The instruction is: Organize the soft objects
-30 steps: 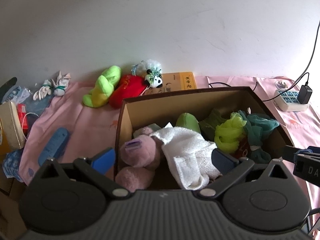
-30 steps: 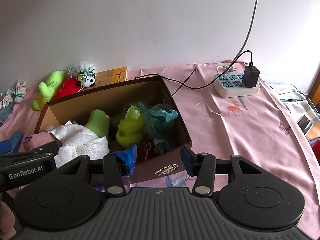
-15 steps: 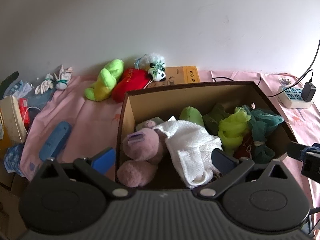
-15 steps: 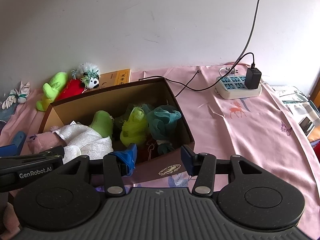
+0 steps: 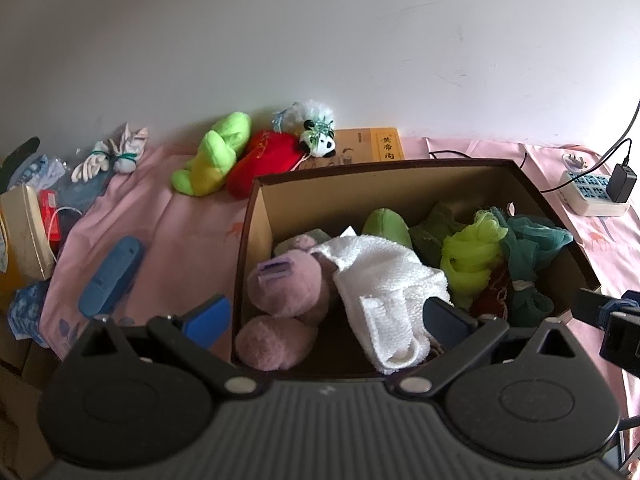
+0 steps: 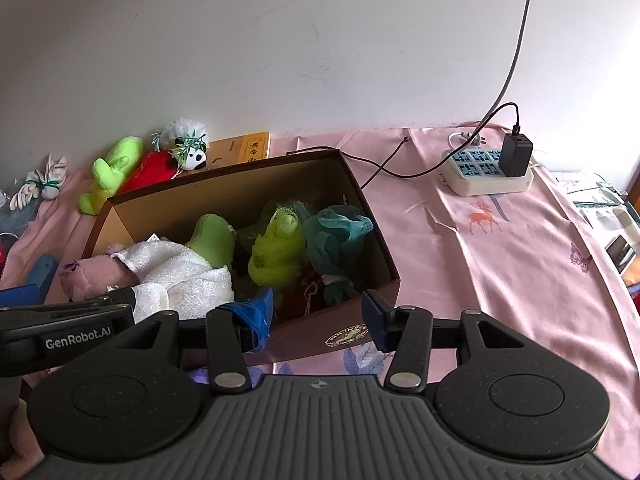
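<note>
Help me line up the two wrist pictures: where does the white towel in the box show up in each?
Left wrist view: the white towel lies low in the middle, draped over the pink plush inside the box.
Right wrist view: the towel sits at lower left, in the box's left half.
Shared landmark: the panda plush by the wall.

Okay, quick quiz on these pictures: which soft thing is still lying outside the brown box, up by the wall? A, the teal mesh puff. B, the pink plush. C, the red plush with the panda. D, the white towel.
C: the red plush with the panda lies on the pink cloth behind the brown box, by the wall, while the white towel, teal mesh puff and pink plush sit inside the box.
</note>
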`<state>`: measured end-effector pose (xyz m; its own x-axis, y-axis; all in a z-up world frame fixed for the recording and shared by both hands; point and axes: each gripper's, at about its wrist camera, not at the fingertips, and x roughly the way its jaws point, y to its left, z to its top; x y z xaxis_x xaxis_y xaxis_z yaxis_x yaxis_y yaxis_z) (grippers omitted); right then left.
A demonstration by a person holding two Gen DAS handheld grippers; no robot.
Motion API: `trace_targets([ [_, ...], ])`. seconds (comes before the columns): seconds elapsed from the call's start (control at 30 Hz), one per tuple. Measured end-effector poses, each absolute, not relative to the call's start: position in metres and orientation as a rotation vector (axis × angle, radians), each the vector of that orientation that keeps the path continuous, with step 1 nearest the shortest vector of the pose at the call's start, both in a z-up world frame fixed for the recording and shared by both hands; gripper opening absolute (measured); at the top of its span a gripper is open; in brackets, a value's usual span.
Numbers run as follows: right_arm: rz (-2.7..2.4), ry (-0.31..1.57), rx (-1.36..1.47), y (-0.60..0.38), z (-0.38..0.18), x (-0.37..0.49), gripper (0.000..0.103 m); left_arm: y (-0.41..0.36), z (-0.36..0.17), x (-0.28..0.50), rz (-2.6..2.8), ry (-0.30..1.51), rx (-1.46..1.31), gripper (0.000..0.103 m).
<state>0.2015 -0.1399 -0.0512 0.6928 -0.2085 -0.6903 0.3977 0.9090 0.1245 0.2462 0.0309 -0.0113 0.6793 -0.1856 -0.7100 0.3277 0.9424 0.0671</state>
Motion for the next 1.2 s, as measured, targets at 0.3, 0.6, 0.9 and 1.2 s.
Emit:
trace_targets([
  [0.3,-0.344,0.732,0.273,-0.140,-0.052,0.201,0.034,0.031,-0.012,0.246,-0.289,0.774,0.197,0.102],
  [0.6,-0.343,0.731,0.275,-0.140,-0.051,0.201,0.034,0.032,-0.010,0.244,-0.286,0.767,0.196,0.102],
  [0.9,-0.347,0.720,0.272,-0.138,-0.048,0.194,0.034,0.032,-0.006,0.237,-0.288,0.754,0.198,0.102],
  [1.2,-0.344,0.723,0.265,-0.138,-0.048,0.190,0.034,0.032,-0.006,0.233,-0.286,0.757,0.194,0.102],
])
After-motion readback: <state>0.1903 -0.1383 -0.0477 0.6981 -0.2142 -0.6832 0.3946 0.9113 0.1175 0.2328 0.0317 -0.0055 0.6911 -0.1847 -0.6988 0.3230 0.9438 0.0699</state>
